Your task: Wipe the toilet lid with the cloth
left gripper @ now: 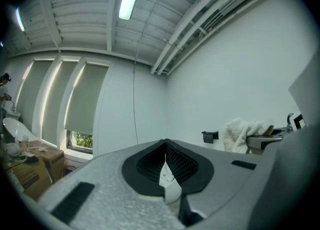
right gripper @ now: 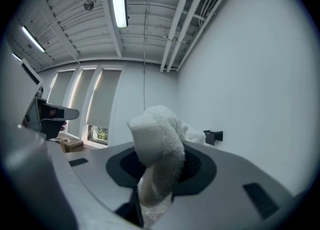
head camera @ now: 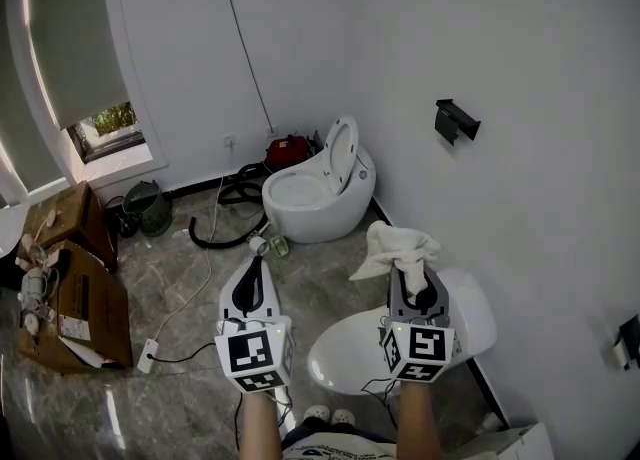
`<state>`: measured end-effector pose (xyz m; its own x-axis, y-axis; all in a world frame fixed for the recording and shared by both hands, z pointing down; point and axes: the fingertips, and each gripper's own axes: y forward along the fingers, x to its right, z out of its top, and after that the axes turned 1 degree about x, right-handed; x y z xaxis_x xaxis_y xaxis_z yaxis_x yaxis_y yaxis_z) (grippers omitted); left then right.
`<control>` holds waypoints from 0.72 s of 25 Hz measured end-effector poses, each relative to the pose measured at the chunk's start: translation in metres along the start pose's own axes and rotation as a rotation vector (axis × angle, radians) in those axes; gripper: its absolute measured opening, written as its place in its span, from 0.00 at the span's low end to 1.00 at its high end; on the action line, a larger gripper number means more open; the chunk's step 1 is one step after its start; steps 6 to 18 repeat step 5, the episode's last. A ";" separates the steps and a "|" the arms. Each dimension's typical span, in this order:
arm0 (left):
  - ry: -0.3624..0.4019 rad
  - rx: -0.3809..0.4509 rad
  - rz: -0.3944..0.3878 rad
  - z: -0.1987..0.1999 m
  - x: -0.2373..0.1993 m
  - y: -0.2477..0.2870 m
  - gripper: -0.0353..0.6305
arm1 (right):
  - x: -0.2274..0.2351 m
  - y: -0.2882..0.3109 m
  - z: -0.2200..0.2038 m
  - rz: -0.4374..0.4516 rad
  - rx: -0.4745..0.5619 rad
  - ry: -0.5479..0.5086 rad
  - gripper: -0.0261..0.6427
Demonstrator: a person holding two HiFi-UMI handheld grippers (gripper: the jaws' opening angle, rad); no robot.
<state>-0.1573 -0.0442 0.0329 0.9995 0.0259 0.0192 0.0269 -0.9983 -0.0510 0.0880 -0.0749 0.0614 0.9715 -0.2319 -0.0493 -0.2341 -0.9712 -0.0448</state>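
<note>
The right gripper [head camera: 413, 283] pinches the white cloth [head camera: 397, 246] above the near toilet [head camera: 340, 358], ready for wiping; the left gripper [head camera: 259, 251] is pressed together, empty.

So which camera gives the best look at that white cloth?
The right gripper view: the cloth fills its middle, pinched in the right claw. The head view shows it small but whole, sticking up from that claw. The left gripper view catches only a piece of it at its right side.
</note>
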 end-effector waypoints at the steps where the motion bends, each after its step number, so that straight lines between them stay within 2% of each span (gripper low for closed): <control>1: 0.001 -0.001 -0.001 0.000 0.000 0.001 0.06 | 0.000 0.000 0.000 0.000 0.000 0.000 0.22; 18: 0.004 -0.001 -0.004 0.001 0.000 0.004 0.06 | 0.001 0.004 0.002 -0.001 0.004 -0.001 0.22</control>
